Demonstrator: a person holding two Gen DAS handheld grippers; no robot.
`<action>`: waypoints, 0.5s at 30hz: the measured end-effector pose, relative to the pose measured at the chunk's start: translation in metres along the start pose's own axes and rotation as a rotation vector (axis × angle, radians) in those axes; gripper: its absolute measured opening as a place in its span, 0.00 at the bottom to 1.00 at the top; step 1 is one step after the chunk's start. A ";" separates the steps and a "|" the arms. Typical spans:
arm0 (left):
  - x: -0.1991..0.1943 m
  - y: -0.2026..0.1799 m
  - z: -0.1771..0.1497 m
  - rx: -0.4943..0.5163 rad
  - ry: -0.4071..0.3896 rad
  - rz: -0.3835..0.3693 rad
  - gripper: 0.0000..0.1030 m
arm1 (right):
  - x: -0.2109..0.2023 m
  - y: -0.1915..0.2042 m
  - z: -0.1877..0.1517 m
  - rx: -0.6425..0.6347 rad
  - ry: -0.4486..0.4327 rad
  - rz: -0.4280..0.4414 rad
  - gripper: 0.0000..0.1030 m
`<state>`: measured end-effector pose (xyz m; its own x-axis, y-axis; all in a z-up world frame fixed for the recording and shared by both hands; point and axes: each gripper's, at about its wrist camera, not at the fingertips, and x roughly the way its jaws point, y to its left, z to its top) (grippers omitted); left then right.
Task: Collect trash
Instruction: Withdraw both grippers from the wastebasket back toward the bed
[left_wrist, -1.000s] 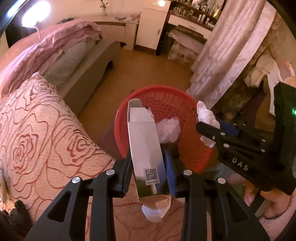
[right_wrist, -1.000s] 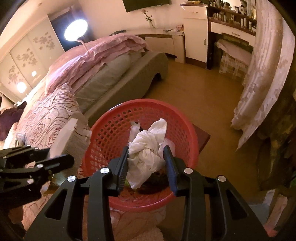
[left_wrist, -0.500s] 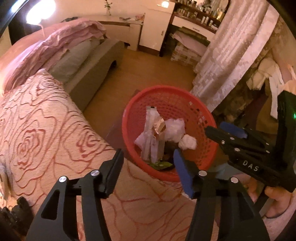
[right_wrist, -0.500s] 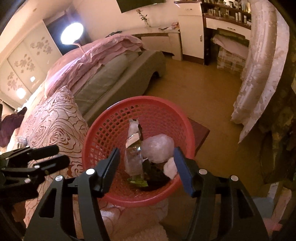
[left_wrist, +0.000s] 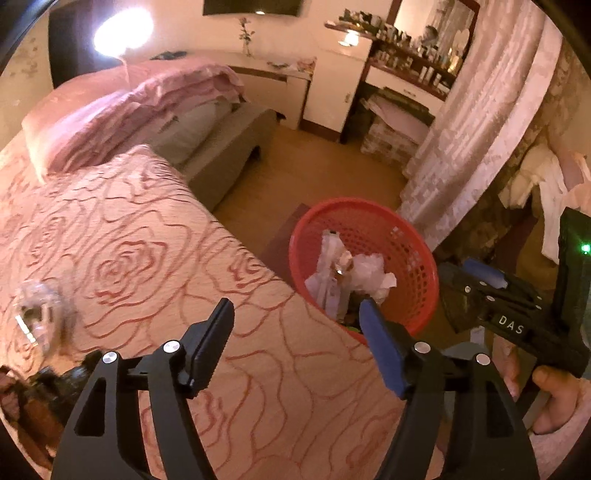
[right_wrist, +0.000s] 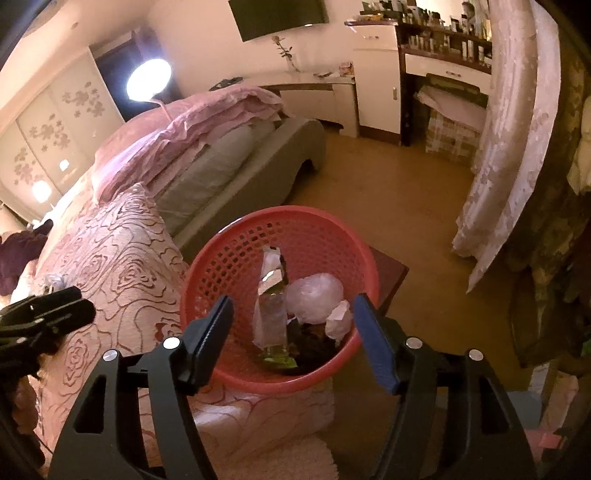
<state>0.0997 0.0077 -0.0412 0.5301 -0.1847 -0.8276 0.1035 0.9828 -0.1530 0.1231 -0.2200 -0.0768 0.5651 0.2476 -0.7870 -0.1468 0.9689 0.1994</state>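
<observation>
Trash (right_wrist: 273, 314) crumpled, pale, in red basket (right_wrist: 221, 266)

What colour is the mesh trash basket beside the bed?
Red; the trash basket shows best in the right wrist view.

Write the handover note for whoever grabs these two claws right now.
Left claw: jaws opening, nothing between them, over the bedspread.
Right claw: jaws opening, empty, above the red basket.
Done: the silver carton, the crumpled tissue and a clear plastic wad lie in the basket.
Left: a clear crumpled wrapper lies on the bedspread at the left edge of the left view, blurred. It looks like the next pick.
</observation>
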 end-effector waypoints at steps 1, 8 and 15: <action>-0.005 0.003 -0.002 -0.005 -0.009 0.004 0.67 | -0.001 0.001 0.000 -0.003 -0.002 0.001 0.64; -0.025 0.021 -0.018 -0.050 -0.037 0.035 0.70 | -0.002 0.019 -0.008 -0.033 0.003 0.031 0.64; -0.043 0.038 -0.033 -0.077 -0.060 0.082 0.72 | 0.002 0.056 -0.022 -0.105 0.037 0.103 0.65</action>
<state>0.0531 0.0533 -0.0289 0.5840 -0.1009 -0.8054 -0.0060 0.9917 -0.1286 0.0984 -0.1652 -0.0800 0.5125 0.3435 -0.7870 -0.2875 0.9323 0.2196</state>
